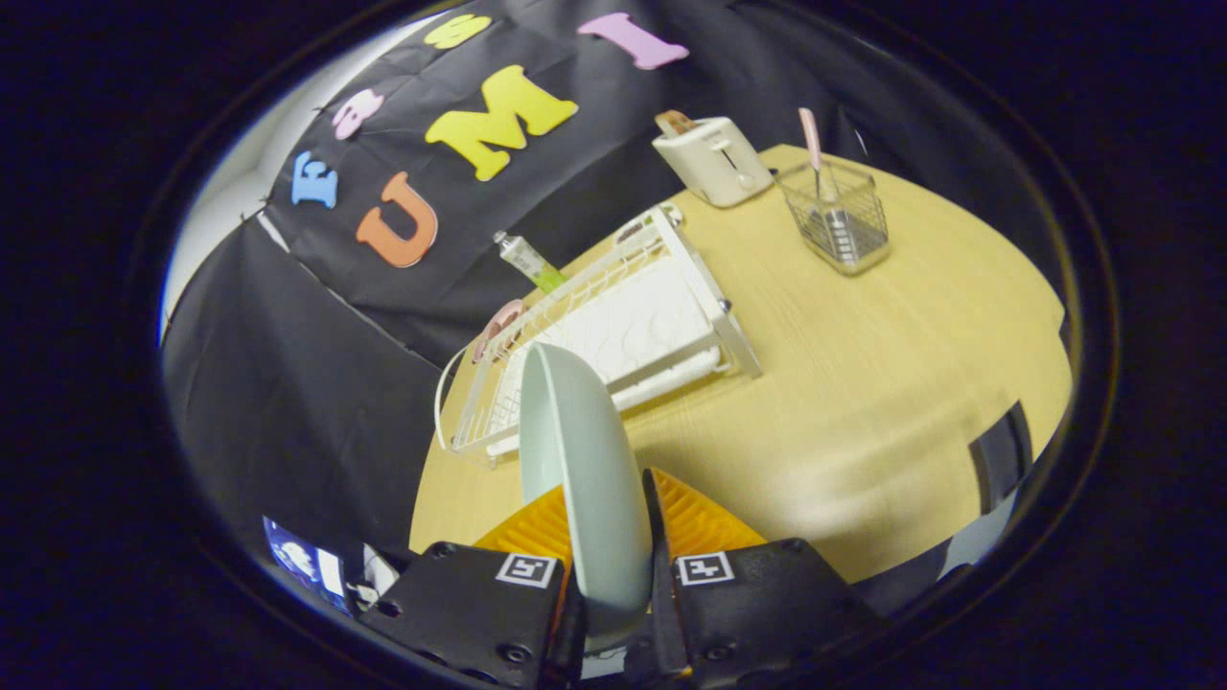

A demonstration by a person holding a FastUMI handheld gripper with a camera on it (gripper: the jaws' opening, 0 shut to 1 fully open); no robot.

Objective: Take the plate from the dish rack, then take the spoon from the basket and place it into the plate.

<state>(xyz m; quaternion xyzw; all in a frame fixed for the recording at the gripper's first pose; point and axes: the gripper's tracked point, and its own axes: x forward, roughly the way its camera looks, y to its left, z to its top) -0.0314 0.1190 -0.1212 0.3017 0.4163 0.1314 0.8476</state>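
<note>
My gripper [606,503] is shut on a pale grey-green plate [580,460], which stands on edge between the two fingers and rises above them. The plate is lifted clear of the white wire dish rack [613,335], which lies just beyond it on the wooden table [863,383]. Farther off, past the rack, a wire mesh basket [836,222] holds a spoon with a pink handle [811,139] standing upright in it.
A cream toaster [714,158] stands at the table's far side beside the basket. A small tube with a green end [529,261] lies behind the rack. A dark strap [1002,450] hangs at the table's near edge. A screen [307,565] glows low beside the fingers.
</note>
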